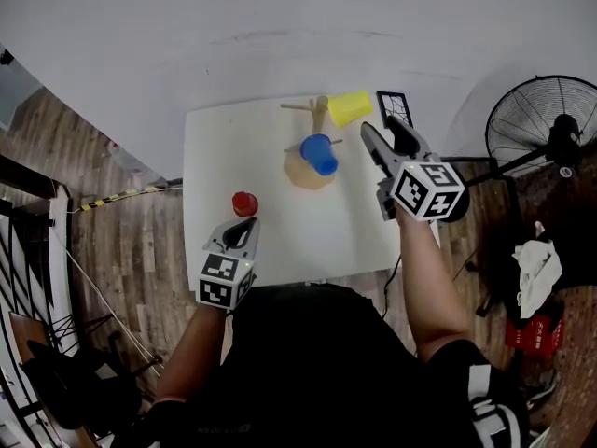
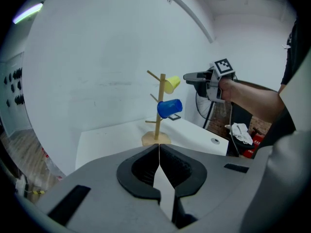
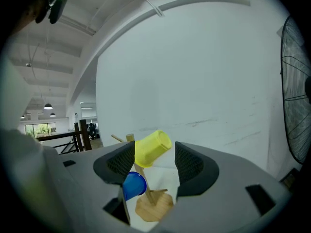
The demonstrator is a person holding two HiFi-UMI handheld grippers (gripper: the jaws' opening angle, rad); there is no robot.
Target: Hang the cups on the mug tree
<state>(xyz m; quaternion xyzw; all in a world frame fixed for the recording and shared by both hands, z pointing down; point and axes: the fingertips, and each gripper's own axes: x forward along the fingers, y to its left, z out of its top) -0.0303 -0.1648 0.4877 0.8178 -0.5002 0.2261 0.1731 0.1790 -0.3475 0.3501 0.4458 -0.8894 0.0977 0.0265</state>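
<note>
The wooden mug tree (image 1: 309, 169) stands at the back of the white table (image 1: 280, 241). A yellow cup (image 1: 349, 107) hangs on an upper peg and a blue cup (image 1: 319, 154) on a lower one. A red cup (image 1: 244, 203) stands upright on the table, just beyond my left gripper (image 1: 241, 236), which is shut and empty. My right gripper (image 1: 381, 129) is open, a short way right of the yellow cup and not touching it. In the right gripper view the yellow cup (image 3: 152, 148) shows between the open jaws, with the blue cup (image 3: 133, 186) below it. The left gripper view shows the tree (image 2: 159, 111) straight ahead.
A small black-framed item (image 1: 395, 107) lies at the table's back right corner. A floor fan (image 1: 546, 124) stands to the right, with a white cloth (image 1: 536, 264) and a red box (image 1: 536, 334) on the floor. A white wall runs behind the table.
</note>
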